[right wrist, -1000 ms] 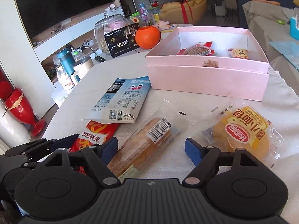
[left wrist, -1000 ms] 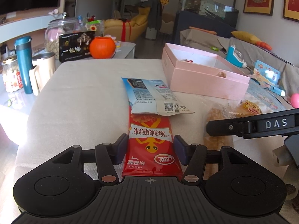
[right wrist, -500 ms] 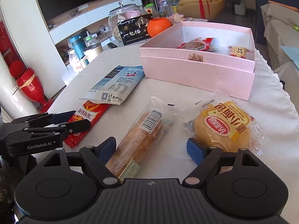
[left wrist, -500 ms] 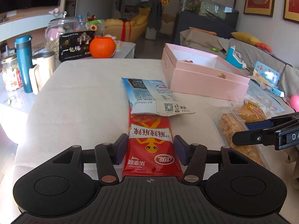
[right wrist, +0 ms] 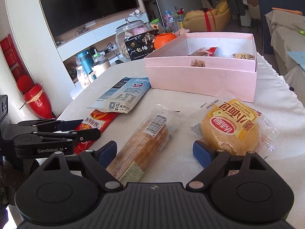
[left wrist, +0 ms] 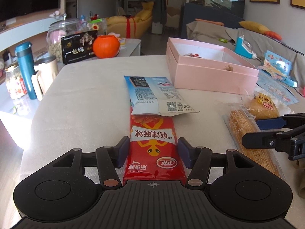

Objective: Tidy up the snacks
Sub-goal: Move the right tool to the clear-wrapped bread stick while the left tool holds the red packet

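Both wrist cameras sit low and close over the table [left wrist: 85, 99], angled downward. Left view faces the sofa; right view faces the television. Both share the pink box [left wrist: 213, 74] [right wrist: 200, 80].

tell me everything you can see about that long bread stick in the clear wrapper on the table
The long golden-brown bread stick in a clear plastic wrapper lies flat on the white tablecloth, angled toward the pink cardboard box. A white barcode label sits on top, with printed text at the near end. Its near end lies between the open fingers of the right gripper, which have just been opening; neither pad presses it. The round bun pack lies beside it, apart.
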Available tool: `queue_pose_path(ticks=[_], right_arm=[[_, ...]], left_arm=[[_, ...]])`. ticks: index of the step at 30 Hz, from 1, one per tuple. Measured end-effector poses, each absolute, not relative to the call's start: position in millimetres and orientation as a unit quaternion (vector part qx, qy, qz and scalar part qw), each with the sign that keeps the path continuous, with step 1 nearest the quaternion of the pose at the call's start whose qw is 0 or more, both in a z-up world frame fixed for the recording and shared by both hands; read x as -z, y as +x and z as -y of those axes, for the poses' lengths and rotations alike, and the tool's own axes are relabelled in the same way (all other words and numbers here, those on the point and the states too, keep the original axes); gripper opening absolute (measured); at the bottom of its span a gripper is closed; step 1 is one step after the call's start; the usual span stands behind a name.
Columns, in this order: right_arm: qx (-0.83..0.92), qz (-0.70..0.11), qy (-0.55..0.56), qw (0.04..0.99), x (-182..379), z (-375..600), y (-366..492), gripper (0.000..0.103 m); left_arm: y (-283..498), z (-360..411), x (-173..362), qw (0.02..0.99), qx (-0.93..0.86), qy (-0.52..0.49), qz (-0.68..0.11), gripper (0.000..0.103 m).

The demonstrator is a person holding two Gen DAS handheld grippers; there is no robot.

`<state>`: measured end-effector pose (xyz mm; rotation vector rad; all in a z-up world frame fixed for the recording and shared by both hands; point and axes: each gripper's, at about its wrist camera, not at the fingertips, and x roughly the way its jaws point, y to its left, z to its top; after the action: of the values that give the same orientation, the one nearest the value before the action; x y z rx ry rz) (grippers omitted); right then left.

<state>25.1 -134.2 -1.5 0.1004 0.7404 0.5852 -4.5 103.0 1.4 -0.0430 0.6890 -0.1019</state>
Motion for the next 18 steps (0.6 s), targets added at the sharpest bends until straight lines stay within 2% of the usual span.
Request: queue_pose_path(ticks=[9, 15, 18], right_arm=[[-0.3, -0.362, 0.037, 0.882, 2, 129, 27, 0.099], [-0.304, -0.372, 0.068, 0.874, 0, 137, 28, 0.1], [-0.308, -0.381, 0.038, 0.871, -1, 129, 27, 0.103]], left_arm=[[-9, -95, -7, 0.932, 0.042, -0.026, -0.36, 0.059], [-38, -94, -9, 0.928, 0.069, -0.031, -0.364, 0.057], [-40, -97, -9, 0.926, 0.07, -0.04, -0.368, 0.057]])
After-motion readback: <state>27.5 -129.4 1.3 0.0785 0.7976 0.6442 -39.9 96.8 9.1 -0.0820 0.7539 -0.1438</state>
